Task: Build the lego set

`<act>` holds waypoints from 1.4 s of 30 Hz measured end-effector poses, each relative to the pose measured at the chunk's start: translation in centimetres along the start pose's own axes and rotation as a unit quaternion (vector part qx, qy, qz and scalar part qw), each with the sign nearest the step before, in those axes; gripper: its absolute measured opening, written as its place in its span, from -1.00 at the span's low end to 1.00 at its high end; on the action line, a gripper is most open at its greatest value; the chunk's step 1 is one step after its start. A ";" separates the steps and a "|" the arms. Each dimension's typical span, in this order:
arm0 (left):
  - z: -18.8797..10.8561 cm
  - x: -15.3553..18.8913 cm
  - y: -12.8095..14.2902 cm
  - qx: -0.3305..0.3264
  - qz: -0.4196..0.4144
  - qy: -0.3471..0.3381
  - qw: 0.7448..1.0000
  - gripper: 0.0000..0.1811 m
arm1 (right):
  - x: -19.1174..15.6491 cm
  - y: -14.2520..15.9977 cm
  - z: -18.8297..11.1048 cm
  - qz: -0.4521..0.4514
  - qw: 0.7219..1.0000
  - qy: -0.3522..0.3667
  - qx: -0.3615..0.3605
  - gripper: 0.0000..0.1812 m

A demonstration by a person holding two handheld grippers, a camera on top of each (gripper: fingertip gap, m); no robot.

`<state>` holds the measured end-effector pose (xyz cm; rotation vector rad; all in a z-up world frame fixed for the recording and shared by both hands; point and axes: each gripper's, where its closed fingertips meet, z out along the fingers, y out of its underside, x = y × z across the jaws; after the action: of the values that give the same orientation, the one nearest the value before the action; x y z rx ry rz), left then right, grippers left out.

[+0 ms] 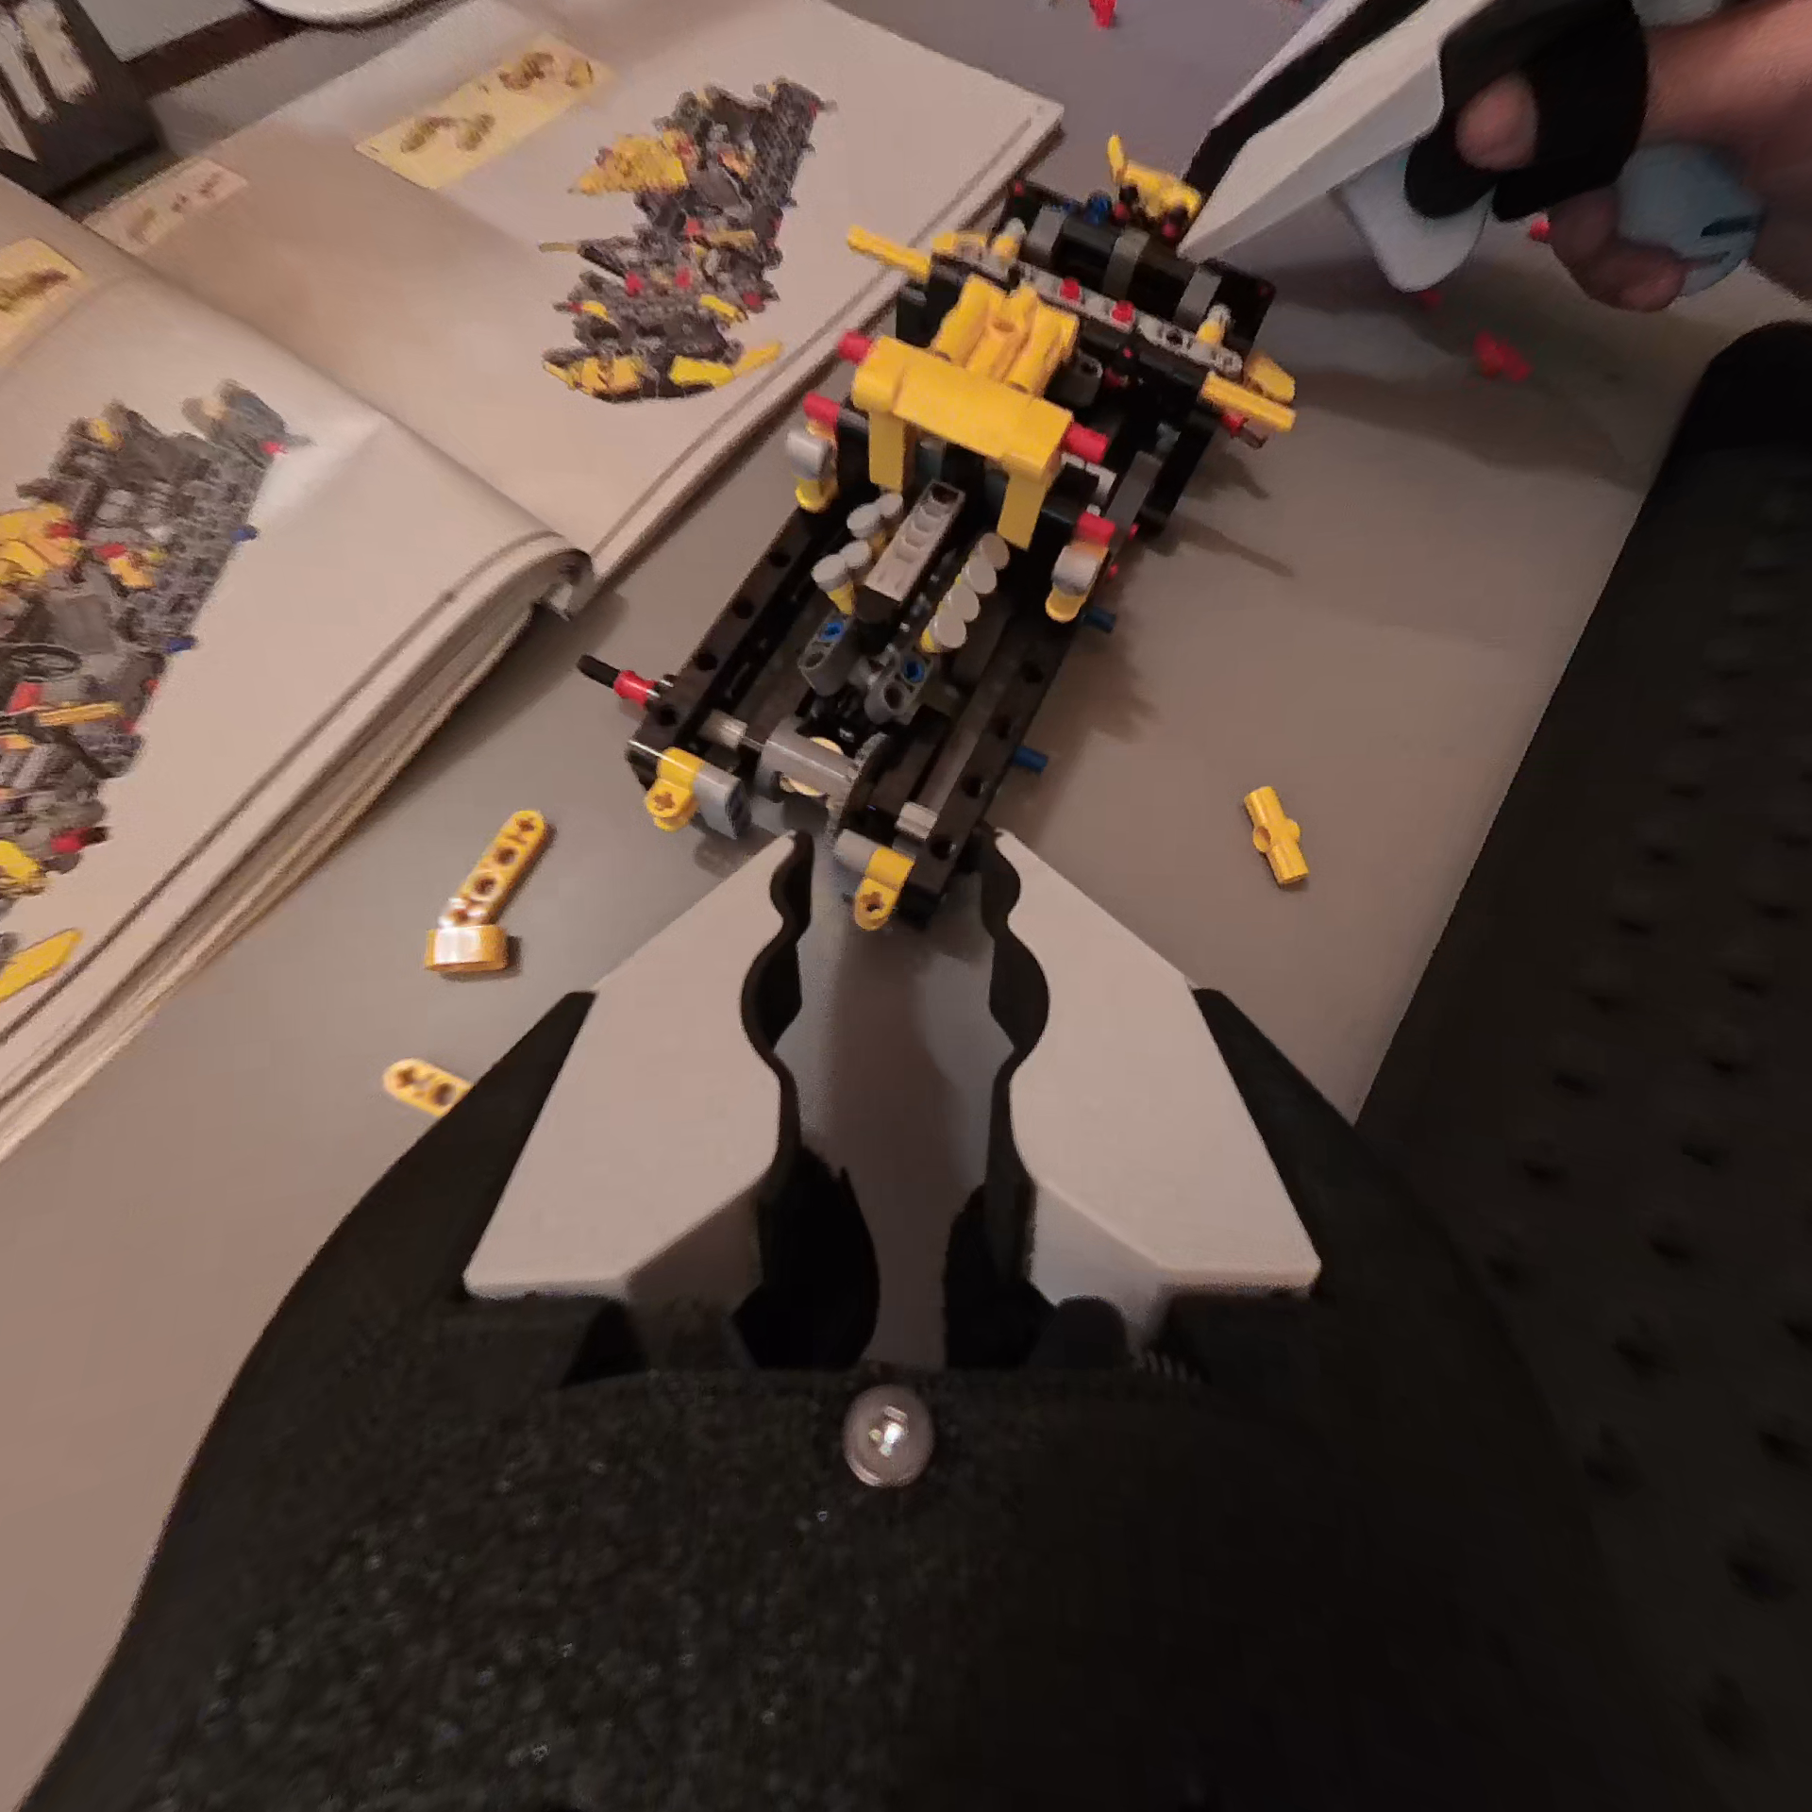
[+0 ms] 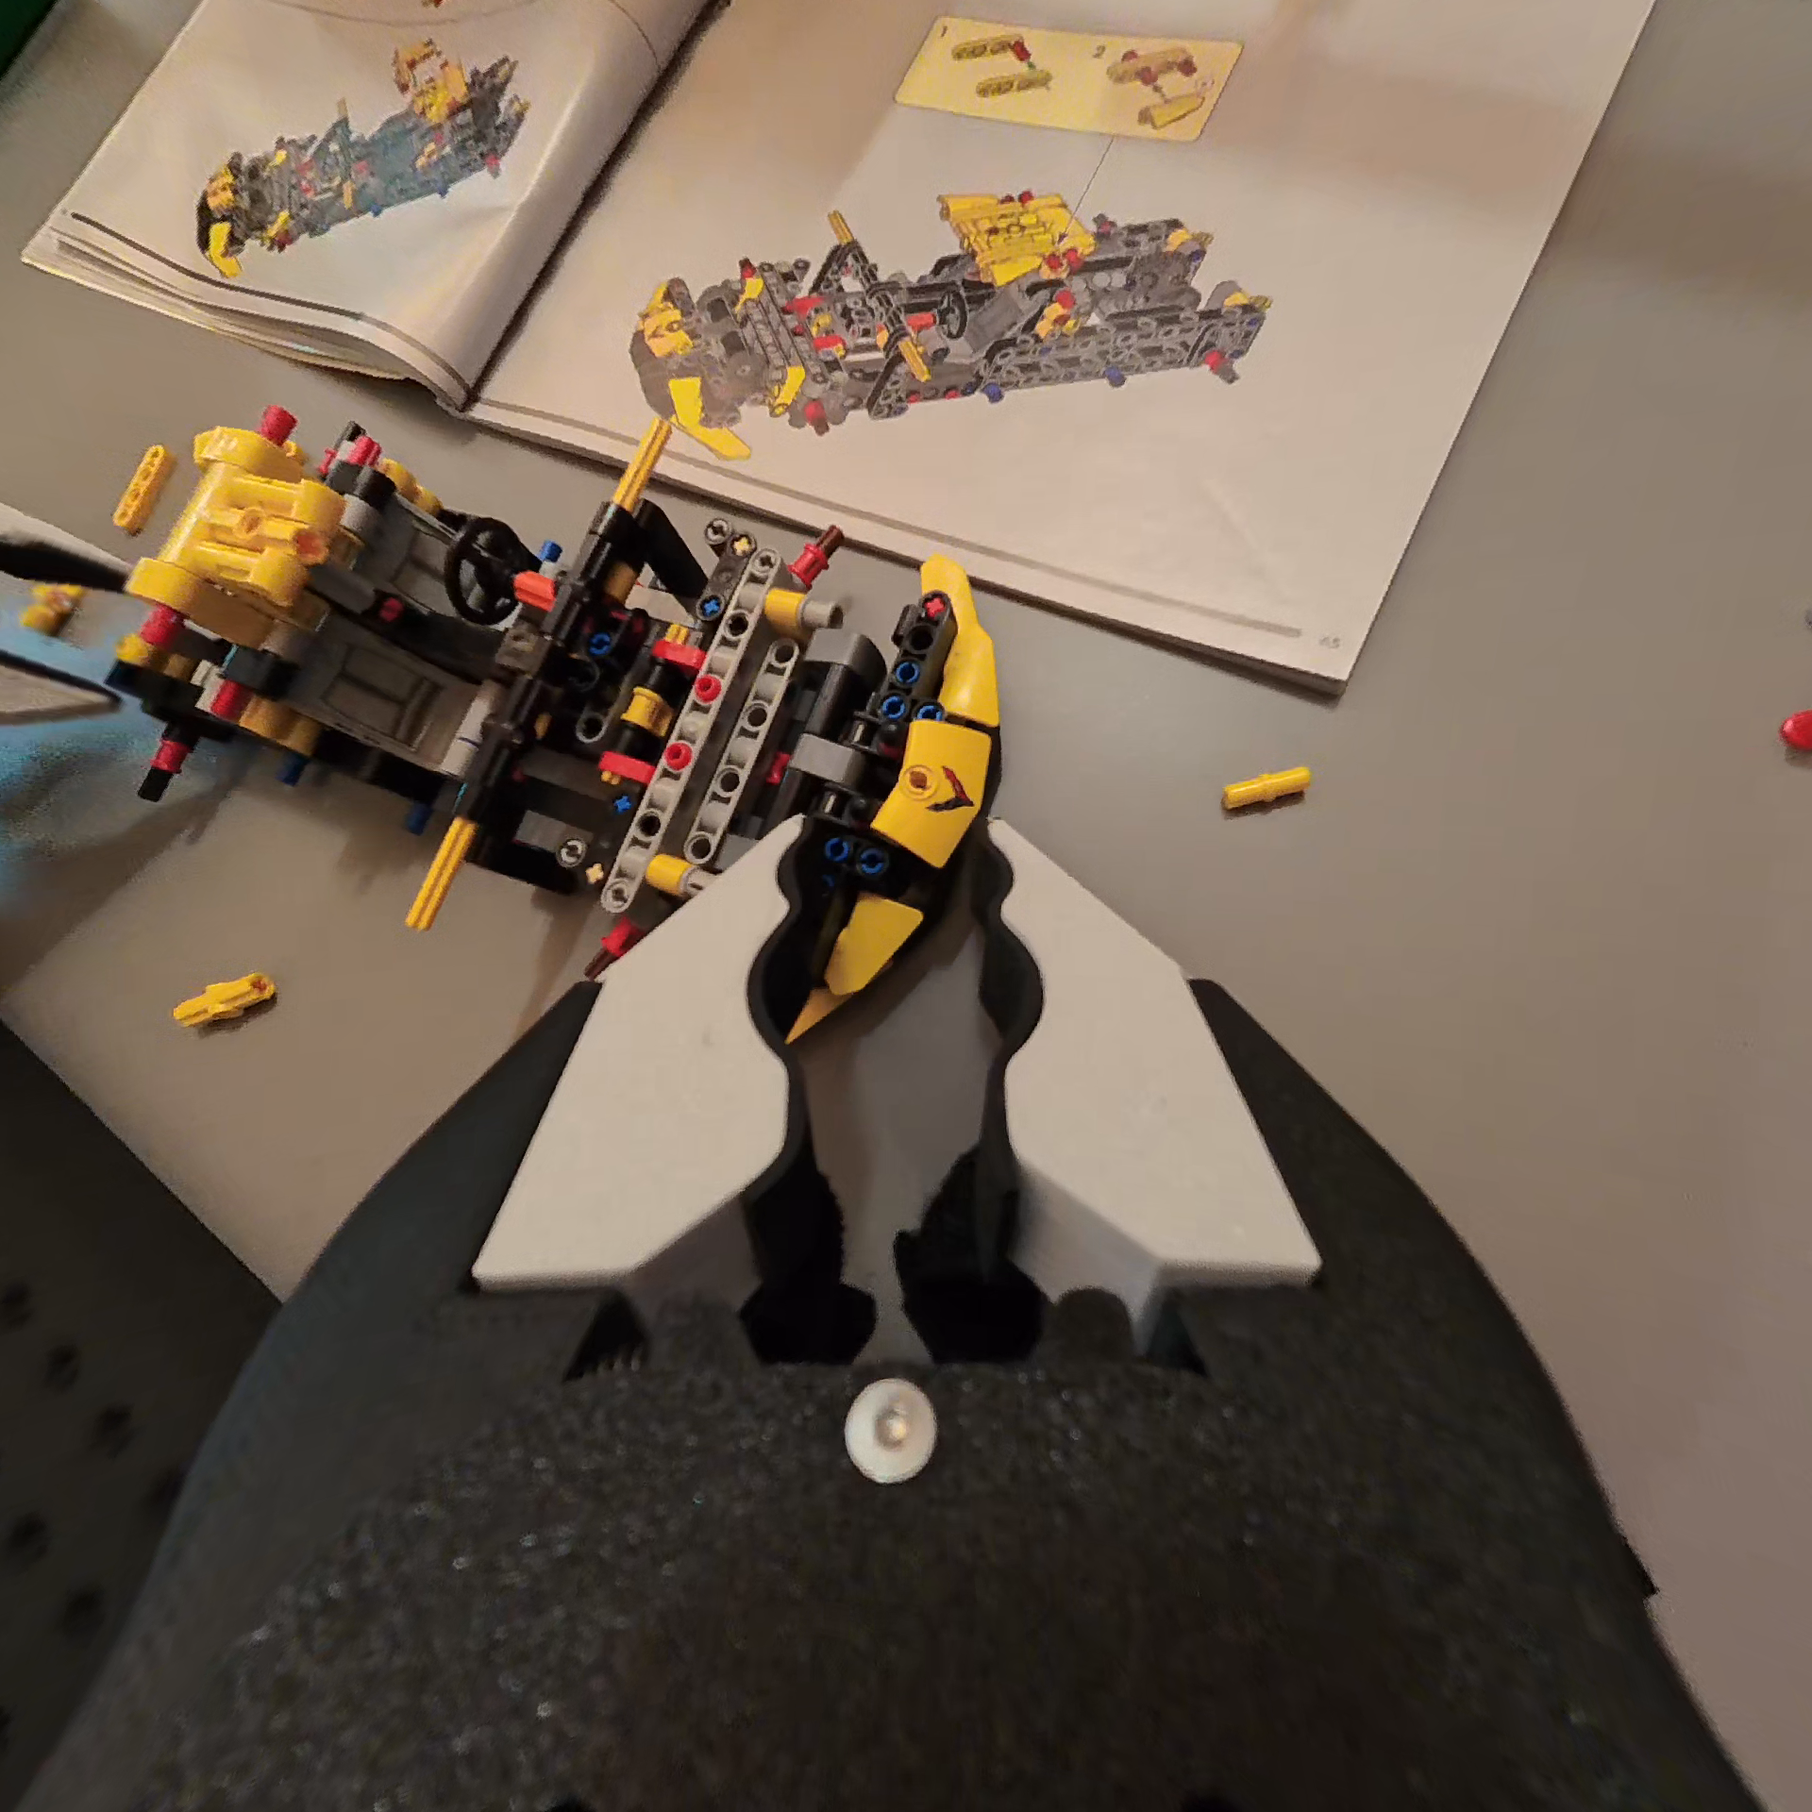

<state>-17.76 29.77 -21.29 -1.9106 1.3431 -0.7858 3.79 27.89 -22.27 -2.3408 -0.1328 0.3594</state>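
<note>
A half-built black and yellow lego car chassis (image 1: 961, 549) lies on the grey table. My left gripper (image 1: 897, 853) is open, and its tips straddle the near corner of the chassis, by a yellow axle piece (image 1: 876, 890). My right gripper (image 2: 890, 843) is shut on the yellow nose (image 2: 941, 775) at the other end of the chassis (image 2: 588, 686). In the left wrist view the right gripper (image 1: 1275, 167) shows at the far end, held by a gloved hand. The left gripper's fingers (image 2: 39, 588) show at the left edge of the right wrist view.
An open instruction book (image 1: 294, 490) lies left of the chassis, and it also shows in the right wrist view (image 2: 981, 245). Loose yellow parts lie around: an L-beam (image 1: 485, 902), a short beam (image 1: 427, 1086), a connector (image 1: 1275, 835) and a pin (image 2: 1265, 787). Red bits (image 1: 1500, 353) are scattered. A black perforated surface (image 1: 1618, 981) borders the table. About 20 centimetres separates my left fingertips from my right. The connector (image 1: 1275, 835) is about 8 centimetres from my left fingertips and 20 centimetres from my right. Look for it in the right wrist view (image 2: 217, 989) too.
</note>
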 end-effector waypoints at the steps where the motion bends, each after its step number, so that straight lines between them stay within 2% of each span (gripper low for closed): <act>1: -0.7 -0.6 -0.6 0.018 -0.006 -0.008 1.000 -0.63 | 0.0 -0.4 -0.3 0.001 1.000 0.000 0.015 -0.67; 4: -3.0 -3.7 -2.6 0.090 -0.046 -0.037 0.994 -0.63 | -0.1 -3.0 -1.6 0.019 0.994 -0.004 0.111 -0.66; 7: -5.0 -8.4 -3.3 0.157 -0.092 -0.100 0.978 -0.63 | 0.1 -5.1 -2.7 0.036 0.977 -0.009 0.208 -0.67; 11: -7.0 -12.8 -2.6 0.185 -0.163 -0.161 0.956 -0.63 | 0.4 -6.0 -3.5 0.017 0.971 -0.009 0.236 -0.69; 14: -7.8 -13.7 -2.2 0.207 -0.194 -0.169 0.944 -0.63 | 0.9 -5.9 -3.4 -0.002 0.971 0.012 0.239 -0.73; 18: -8.1 -14.6 -0.9 0.185 -0.196 -0.193 0.943 -0.63 | 1.3 -5.2 -2.8 0.004 0.976 0.015 0.219 -0.74; 22: -8.7 -14.9 -1.0 0.190 -0.193 -0.195 0.943 -0.63 | 1.5 -5.6 -3.2 0.001 0.973 0.022 0.229 -0.75; 25: -7.6 -14.1 -0.2 0.157 -0.198 -0.165 0.953 -0.63 | 1.4 -5.5 -3.2 0.002 0.974 0.017 0.227 -0.75; 28: -4.5 -10.5 1.4 0.052 -0.143 -0.090 0.984 -0.63 | 1.2 -5.6 -3.3 -0.005 0.973 0.017 0.229 -0.75; 30: -3.6 -9.8 2.8 -0.007 -0.109 -0.093 0.990 -0.63 | 1.1 -5.6 -3.4 -0.008 0.973 0.017 0.228 -0.76; 32: -3.6 -9.8 3.7 -0.047 -0.110 -0.103 0.987 -0.63 | 1.0 -5.5 -3.5 -0.009 0.973 0.016 0.228 -0.76; 34: -3.7 -9.4 4.4 -0.074 -0.149 -0.100 0.981 -0.63 | 1.0 -5.4 -3.6 -0.010 0.973 0.017 0.229 -0.77; 37: -3.2 -7.9 4.3 -0.084 -0.176 -0.087 0.977 -0.62 | 1.1 -5.3 -3.8 -0.009 0.973 0.017 0.230 -0.77; 40: -2.9 -8.3 4.5 -0.099 -0.159 -0.139 0.972 -0.64 | 1.0 -5.4 -3.7 -0.006 0.973 0.013 0.230 -0.77; 42: -2.8 -8.9 4.5 -0.103 -0.151 -0.168 0.969 -0.72 | 0.9 -5.5 -3.6 -0.007 0.973 0.009 0.229 -0.77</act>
<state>-25.02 36.66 -24.07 -2.3258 0.9698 -0.4428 5.77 29.52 -16.16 -1.8845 -0.0506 0.3213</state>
